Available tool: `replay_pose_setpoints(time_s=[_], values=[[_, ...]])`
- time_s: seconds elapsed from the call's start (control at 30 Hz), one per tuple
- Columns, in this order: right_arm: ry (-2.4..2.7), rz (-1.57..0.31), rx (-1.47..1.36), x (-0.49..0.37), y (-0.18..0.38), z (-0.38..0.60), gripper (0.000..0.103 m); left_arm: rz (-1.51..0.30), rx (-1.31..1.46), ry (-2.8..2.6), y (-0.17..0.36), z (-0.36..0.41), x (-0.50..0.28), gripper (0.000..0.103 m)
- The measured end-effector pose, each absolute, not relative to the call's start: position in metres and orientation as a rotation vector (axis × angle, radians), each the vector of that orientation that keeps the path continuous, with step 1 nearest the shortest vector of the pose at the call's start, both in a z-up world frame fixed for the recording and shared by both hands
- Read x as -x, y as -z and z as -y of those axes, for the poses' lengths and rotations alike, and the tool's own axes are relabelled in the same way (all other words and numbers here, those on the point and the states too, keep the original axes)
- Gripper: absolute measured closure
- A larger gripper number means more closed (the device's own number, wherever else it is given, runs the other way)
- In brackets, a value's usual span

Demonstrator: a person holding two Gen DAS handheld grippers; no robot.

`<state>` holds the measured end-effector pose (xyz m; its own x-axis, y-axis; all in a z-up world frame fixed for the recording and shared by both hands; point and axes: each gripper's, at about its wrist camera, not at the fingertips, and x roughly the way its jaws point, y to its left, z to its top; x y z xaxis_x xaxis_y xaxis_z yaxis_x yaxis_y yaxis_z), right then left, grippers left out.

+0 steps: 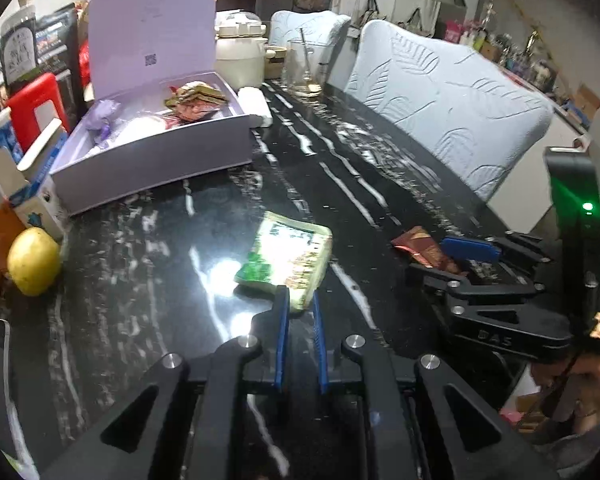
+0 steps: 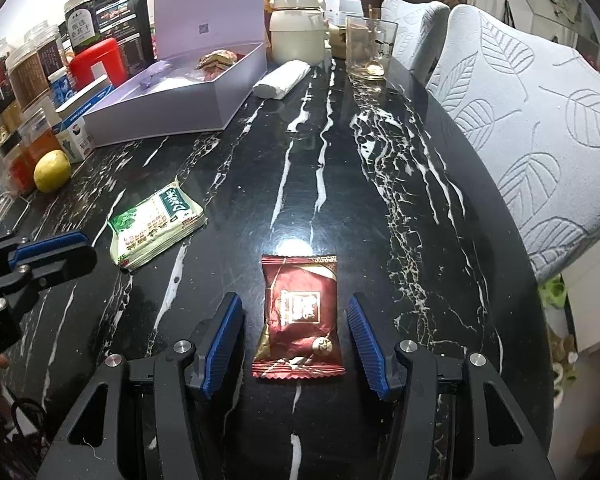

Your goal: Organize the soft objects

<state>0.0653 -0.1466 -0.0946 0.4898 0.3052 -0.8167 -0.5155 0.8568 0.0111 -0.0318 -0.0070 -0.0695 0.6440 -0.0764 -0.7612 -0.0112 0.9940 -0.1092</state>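
Observation:
A green-and-white packet (image 1: 288,260) (image 2: 156,228) lies on the black marble table (image 2: 340,184). My left gripper (image 1: 299,296) (image 2: 88,254) is shut on the packet's near corner. A dark red snack packet (image 2: 298,316) (image 1: 420,248) lies flat between the fingers of my right gripper (image 2: 294,301) (image 1: 472,256), which is open, its blue pads clear of the packet on both sides. An open lilac box (image 1: 152,160) (image 2: 160,120) stands at the back left with several packets (image 1: 194,98) inside.
A yellow fruit (image 2: 52,170) and jars (image 2: 28,68) crowd the left edge. A white roll (image 2: 282,78), a cream pot (image 2: 296,32) and a glass (image 2: 370,46) stand at the far end. Pale leaf-patterned chairs (image 2: 540,120) line the right edge.

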Motion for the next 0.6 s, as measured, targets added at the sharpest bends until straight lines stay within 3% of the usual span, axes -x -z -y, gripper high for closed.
replay_pose_setpoints(time_s=[0.33,0.43,0.6], values=[[-0.507,-0.94,0.238,-0.067,0.095,0.147,0.047,-0.819,0.1,0.06,0.069,0.0,0.032,0.091],[-0.512,-0.942,0.231,-0.067,0.095,0.147,0.04,-0.783,0.123,0.087,0.066,-0.002,0.031,0.091],[-0.509,-0.941,0.231,-0.066,0.095,0.146,0.039,-0.769,0.099,0.122,0.065,-0.004,0.017,0.091]])
